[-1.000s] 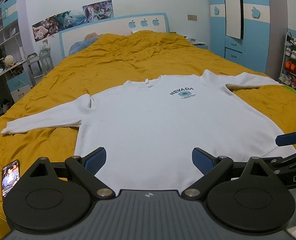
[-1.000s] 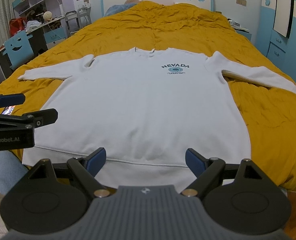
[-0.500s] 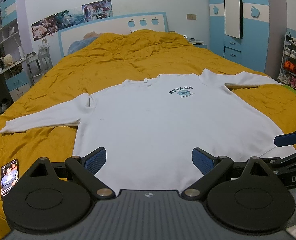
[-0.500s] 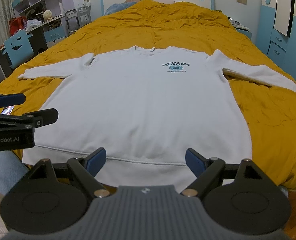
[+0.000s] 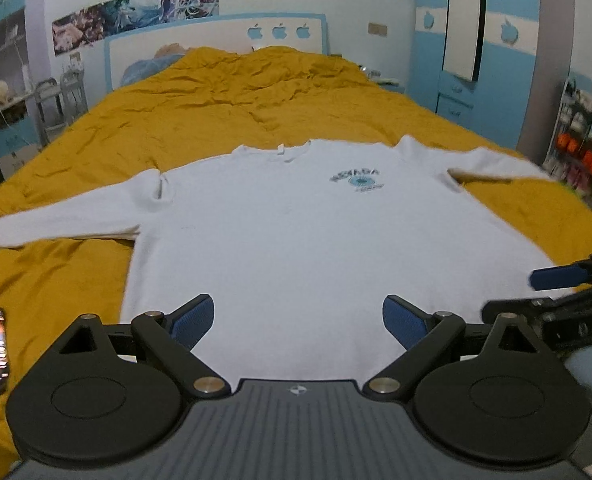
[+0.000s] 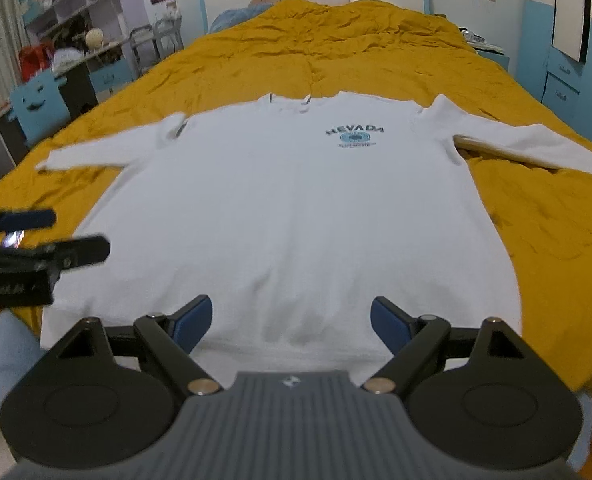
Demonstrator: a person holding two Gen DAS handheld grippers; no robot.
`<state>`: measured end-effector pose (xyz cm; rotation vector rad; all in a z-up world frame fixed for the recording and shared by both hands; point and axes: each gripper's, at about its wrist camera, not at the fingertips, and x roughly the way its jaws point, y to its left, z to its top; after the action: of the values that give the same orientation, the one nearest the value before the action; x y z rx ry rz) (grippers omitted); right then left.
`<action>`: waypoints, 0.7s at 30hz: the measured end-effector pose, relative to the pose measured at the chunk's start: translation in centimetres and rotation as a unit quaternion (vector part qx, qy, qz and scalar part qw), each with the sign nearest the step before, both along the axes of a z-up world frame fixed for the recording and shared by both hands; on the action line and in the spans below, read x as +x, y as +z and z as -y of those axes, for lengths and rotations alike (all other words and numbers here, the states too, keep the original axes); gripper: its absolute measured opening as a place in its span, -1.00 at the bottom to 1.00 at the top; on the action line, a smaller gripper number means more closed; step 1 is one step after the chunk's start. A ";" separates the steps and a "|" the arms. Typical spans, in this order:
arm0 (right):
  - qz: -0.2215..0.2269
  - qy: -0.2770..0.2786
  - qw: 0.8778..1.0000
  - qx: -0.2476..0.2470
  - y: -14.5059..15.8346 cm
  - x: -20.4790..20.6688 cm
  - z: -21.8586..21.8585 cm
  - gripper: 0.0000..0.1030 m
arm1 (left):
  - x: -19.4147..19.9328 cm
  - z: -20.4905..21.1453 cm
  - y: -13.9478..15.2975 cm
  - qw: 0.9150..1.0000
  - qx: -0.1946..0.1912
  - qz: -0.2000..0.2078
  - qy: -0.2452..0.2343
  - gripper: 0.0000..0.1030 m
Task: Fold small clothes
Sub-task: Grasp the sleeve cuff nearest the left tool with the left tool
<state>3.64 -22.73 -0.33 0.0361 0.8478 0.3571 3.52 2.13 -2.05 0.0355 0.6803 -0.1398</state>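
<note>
I am holding both tools spread wide and empty over the near hem: the left gripper (image 5: 298, 316) and the right gripper (image 6: 291, 316) are hovering side by side, neither gripping cloth. Straight ahead, the white sweatshirt (image 6: 296, 216) is lying flat, front up, on the yellow bedspread (image 6: 336, 48), its body running away from me and its sleeves stretching crosswise. Each gripper is nearer its own sleeve. The chest print is reading "NEVADA" (image 6: 355, 131); smaller lettering beneath is illegible.

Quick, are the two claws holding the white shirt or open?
Left gripper: open, holding nothing, above the shirt near its hem.
Right gripper: open, holding nothing, also above the hem.
</note>
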 end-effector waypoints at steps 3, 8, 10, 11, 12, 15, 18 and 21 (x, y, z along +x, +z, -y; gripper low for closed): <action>-0.003 -0.007 1.000 0.027 0.1 2.0 0.1 0.60 | 1.0 -0.8 0.0 1.000 0.002 -0.015 0.006 1.00; 0.020 -0.012 1.000 -0.005 1.0 5.3 -1.5 0.60 | 3.0 -3.4 0.2 0.999 -0.016 -0.034 0.033 1.00; 0.012 -0.007 1.000 -0.013 1.3 6.8 -2.1 0.60 | 3.8 -5.3 0.4 0.997 -0.029 -0.043 0.052 1.00; 0.001 -0.002 1.000 -0.018 1.4 7.8 -2.5 0.60 | 4.3 -6.3 0.6 0.996 -0.035 -0.044 0.062 1.00; -0.008 0.004 1.000 -0.021 1.5 8.6 -2.8 0.60 | 4.6 -7.4 0.8 0.996 -0.042 -0.045 0.071 1.00; -0.018 0.022 0.999 -0.017 1.8 10.8 -3.3 0.60 | 5.9 -11.1 1.6 0.993 -0.052 -0.045 0.098 0.80; -0.018 0.020 0.999 -0.031 2.2 13.2 -3.9 0.60 | 7.0 -15.0 2.7 0.991 -0.033 -0.029 0.128 0.73; -0.006 0.013 0.999 -0.045 2.7 15.8 -4.5 0.60 | 8.2 -19.7 3.8 0.986 -0.028 -0.025 0.161 0.73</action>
<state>19.46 -18.18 2.41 -0.0567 0.8771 0.3418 11.69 21.86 1.71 -0.1326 0.7228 0.1506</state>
